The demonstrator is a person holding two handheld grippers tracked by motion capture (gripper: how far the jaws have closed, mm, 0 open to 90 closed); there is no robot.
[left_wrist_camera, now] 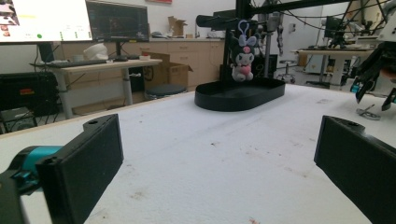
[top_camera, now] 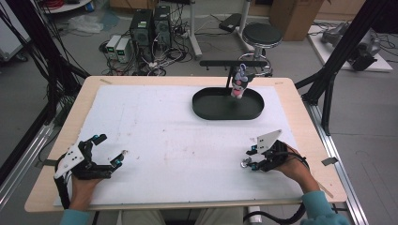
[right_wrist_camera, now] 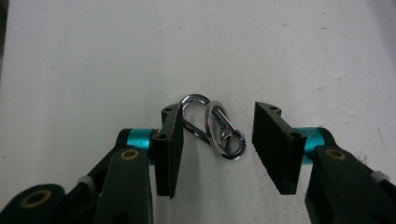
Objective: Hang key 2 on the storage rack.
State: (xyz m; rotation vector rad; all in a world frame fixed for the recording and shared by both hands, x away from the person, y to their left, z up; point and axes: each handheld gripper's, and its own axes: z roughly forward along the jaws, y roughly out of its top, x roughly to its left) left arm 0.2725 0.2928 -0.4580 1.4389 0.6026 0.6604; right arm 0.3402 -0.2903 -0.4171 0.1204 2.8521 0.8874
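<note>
Two linked silvery snap hooks lie on the white mat, between the jaws of my right gripper. One pad touches a hook's curve while the other pad stands clear of them, so the jaws are open around the pair. In the high view this gripper is at the front right, tilted down over the hooks. My left gripper rests at the front left, wide open and empty. A small plush toy hangs from a black stand above a black oval tray.
The tray sits at the back of the mat, right of centre, with the plush dangling over it. Wooden table edges frame the mat. A stool and computer boxes stand on the floor beyond the table.
</note>
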